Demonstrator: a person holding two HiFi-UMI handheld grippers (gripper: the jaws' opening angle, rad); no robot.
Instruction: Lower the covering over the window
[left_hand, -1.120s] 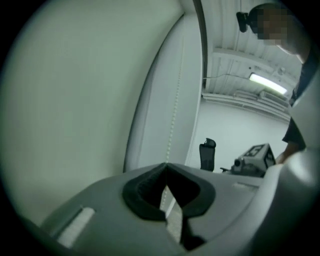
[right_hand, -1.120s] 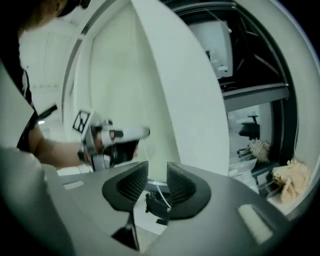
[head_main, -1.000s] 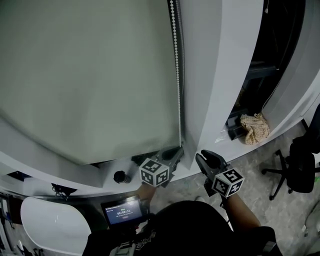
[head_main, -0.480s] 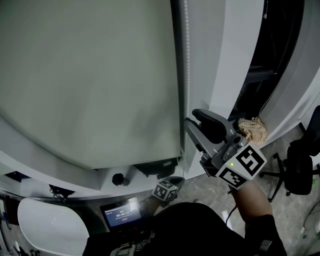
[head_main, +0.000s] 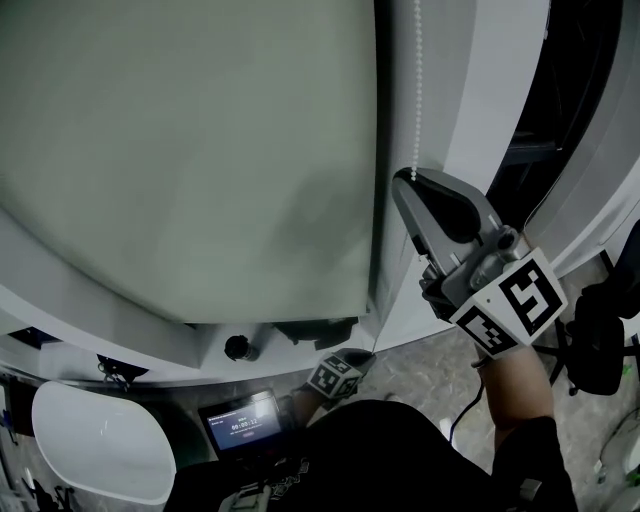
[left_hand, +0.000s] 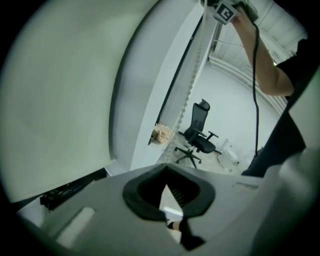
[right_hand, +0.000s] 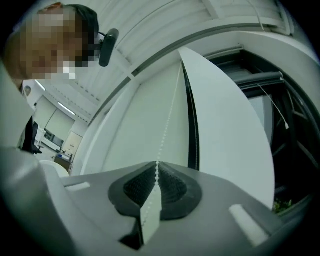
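Head view steeply down the blind (head_main: 200, 150); both gripper views near, bead chain (head_main: 416, 90) common to all.

We've got the pale grey-green blind (head_main: 200, 150) hanging flat and smooth on the left, its bottom edge low. Just right of it, the white bead chain (head_main: 417, 90) runs taut and vertical.
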